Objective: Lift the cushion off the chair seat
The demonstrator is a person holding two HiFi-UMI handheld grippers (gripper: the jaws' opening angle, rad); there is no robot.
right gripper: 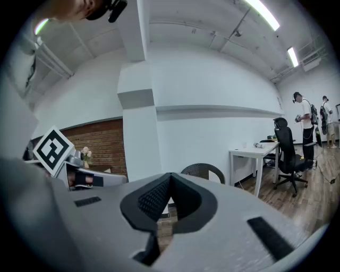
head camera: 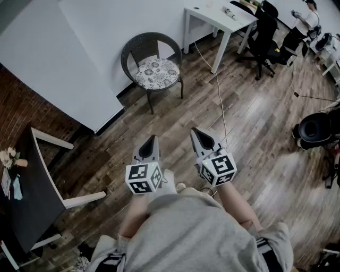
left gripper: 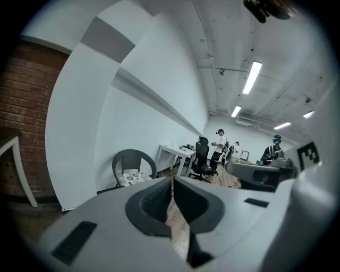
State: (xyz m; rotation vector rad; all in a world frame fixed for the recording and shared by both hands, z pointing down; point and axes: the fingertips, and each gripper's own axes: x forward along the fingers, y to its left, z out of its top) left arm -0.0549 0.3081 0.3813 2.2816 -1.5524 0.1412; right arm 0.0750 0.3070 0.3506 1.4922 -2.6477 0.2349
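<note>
A round cushion (head camera: 156,73) with a floral print lies on the seat of a dark wicker chair (head camera: 144,43) against the white wall, far ahead of me. The left gripper view shows the same cushion (left gripper: 129,177) and chair (left gripper: 132,159) small at the left. My left gripper (head camera: 154,139) and right gripper (head camera: 195,130) hang side by side over the wooden floor, well short of the chair. Both are shut with nothing between their jaws. In the right gripper view only the chair back (right gripper: 204,170) shows above the jaws.
A white desk (head camera: 219,15) stands right of the chair, with a cable (head camera: 219,101) running across the floor from it. A black office chair (head camera: 261,33) and people (head camera: 303,22) are at the far right. A dark table (head camera: 29,196) with flowers (head camera: 9,157) is at my left.
</note>
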